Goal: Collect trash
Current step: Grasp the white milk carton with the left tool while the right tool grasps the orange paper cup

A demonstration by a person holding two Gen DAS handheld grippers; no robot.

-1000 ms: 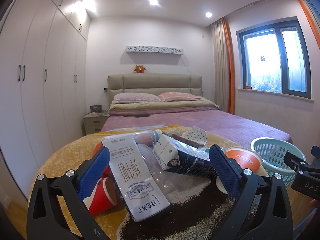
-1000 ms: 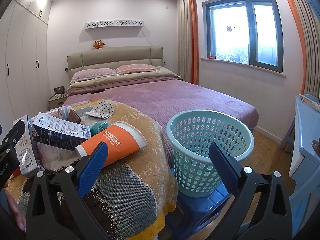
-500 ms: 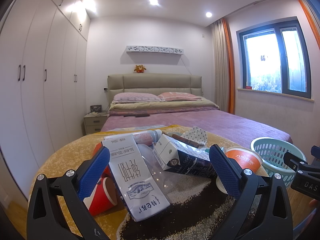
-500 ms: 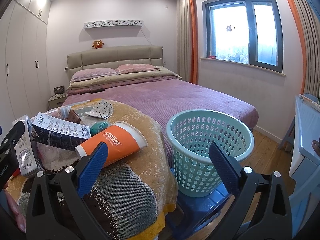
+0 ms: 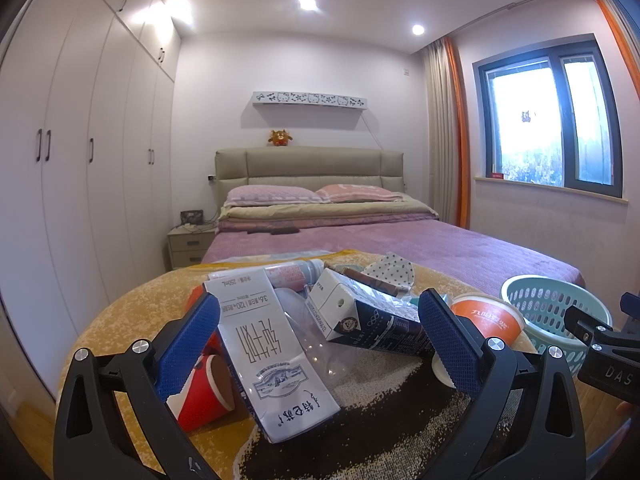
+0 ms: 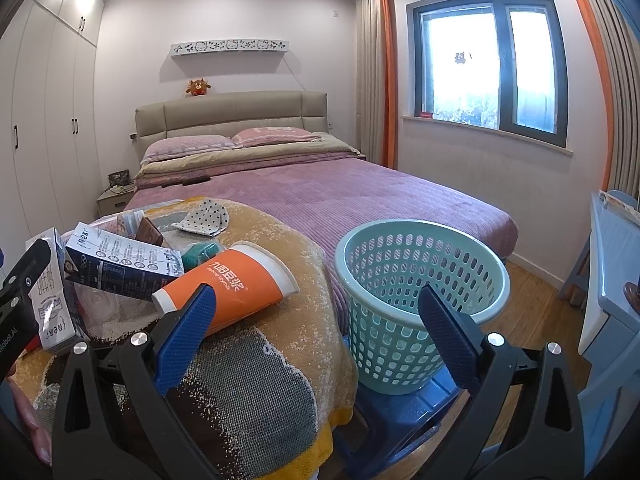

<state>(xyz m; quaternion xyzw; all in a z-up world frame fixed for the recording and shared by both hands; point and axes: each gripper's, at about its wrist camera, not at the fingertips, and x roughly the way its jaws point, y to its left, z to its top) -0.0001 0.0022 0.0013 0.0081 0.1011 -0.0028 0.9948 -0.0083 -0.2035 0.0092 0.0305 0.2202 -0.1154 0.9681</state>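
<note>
Trash lies piled on a table with a yellow and brown cloth: a white milk carton, a dark blue carton, a red paper cup, a clear plastic bottle, an orange cup on its side, and a dotted face mask. A teal laundry-style basket stands right of the table on a blue stool. My left gripper is open, just short of the pile. My right gripper is open and empty, between the orange cup and the basket.
A bed with a purple cover lies beyond the table. White wardrobes line the left wall. A nightstand stands by the bed. A pale blue piece of furniture is at the far right, over wooden floor.
</note>
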